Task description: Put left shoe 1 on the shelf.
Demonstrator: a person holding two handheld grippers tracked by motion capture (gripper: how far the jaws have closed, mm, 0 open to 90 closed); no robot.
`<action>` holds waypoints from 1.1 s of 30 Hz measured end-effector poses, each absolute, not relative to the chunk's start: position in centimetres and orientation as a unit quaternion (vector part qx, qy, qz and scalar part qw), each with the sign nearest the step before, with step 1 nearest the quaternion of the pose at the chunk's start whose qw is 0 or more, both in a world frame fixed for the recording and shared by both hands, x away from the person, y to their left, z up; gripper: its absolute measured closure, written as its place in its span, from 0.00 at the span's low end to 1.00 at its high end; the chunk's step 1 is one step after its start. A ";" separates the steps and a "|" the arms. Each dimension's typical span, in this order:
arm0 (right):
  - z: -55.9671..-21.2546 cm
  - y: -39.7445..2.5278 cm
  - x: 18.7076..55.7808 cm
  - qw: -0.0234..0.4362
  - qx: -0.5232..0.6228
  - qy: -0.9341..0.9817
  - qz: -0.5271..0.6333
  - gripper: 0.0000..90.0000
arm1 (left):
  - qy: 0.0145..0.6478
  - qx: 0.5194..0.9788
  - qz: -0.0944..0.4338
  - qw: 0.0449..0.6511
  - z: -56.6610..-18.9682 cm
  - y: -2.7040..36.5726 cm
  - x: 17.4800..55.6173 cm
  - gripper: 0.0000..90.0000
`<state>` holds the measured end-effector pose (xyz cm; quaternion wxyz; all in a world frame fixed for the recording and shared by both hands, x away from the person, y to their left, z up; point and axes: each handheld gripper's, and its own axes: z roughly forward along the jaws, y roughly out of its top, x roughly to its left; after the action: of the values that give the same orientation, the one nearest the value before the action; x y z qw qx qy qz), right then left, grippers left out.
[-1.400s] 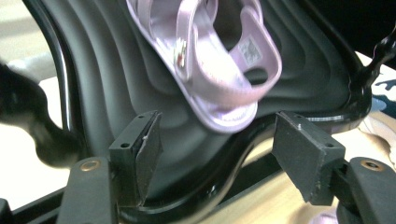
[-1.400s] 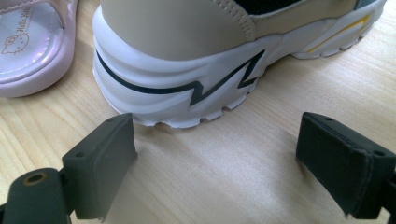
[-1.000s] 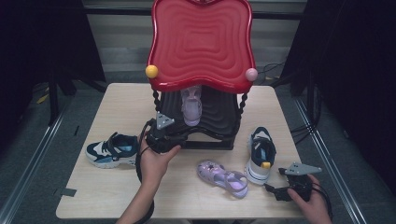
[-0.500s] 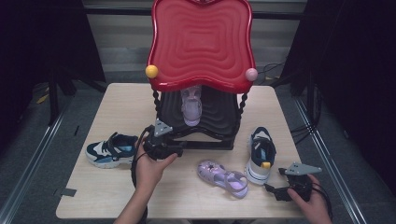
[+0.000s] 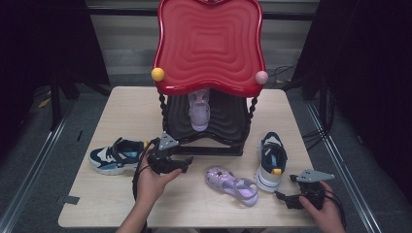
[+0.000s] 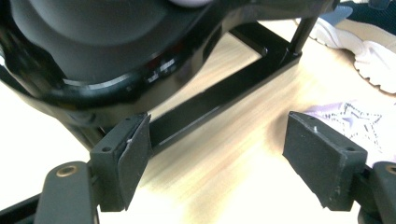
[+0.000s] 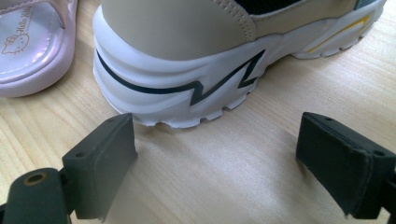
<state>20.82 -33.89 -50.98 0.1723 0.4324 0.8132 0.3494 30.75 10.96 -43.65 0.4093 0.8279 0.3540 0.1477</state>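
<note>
My left gripper [image 5: 186, 163] [image 6: 217, 158] is open just in front of the black base of the red shoe rack [image 5: 210, 46], with bare wood between its pads. A lilac sandal [image 5: 198, 109] lies on the rack's black shelf. Its mate, a lilac sandal [image 5: 232, 184] [image 6: 348, 116] with a star, lies on the table to the right of that gripper. My right gripper [image 5: 283, 196] [image 7: 217, 163] stands open near the front right edge, a short way behind the heel of a navy and beige sneaker [image 5: 271, 159] [image 7: 187, 70].
A blue and white sneaker [image 5: 114, 155] lies at the table's left. The rack's black base bar [image 6: 224, 95] runs across close ahead of the left gripper. The wooden table [image 5: 131, 109] shows bare board behind the left sneaker. Dark curtains flank both sides.
My left gripper has drawn back from the rack's base toward the table's near edge. The right gripper and the shoes have stayed where they were.
</note>
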 end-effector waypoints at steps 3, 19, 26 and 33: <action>-51.0 -33.9 20.8 0.172 0.432 0.813 0.349 0.12 | 0.349 0.833 0.143 0.403 -44.2 11.1 30.6 0.25; -51.0 -33.9 20.8 0.172 0.432 0.813 0.350 0.12 | 0.321 0.860 0.111 0.381 -47.0 12.1 29.9 0.25; -51.0 -33.9 20.8 0.172 0.433 0.813 0.349 0.12 | 0.307 0.869 0.098 0.376 -48.7 12.8 29.5 0.25; -51.0 -33.9 20.8 0.172 0.434 0.813 0.349 0.12 | 0.304 0.870 0.094 0.376 -49.8 13.1 29.5 0.25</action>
<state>20.80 -33.86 -50.96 0.1718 0.4336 0.8126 0.3495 29.51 13.11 -49.83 0.3762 0.8702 0.3039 0.0940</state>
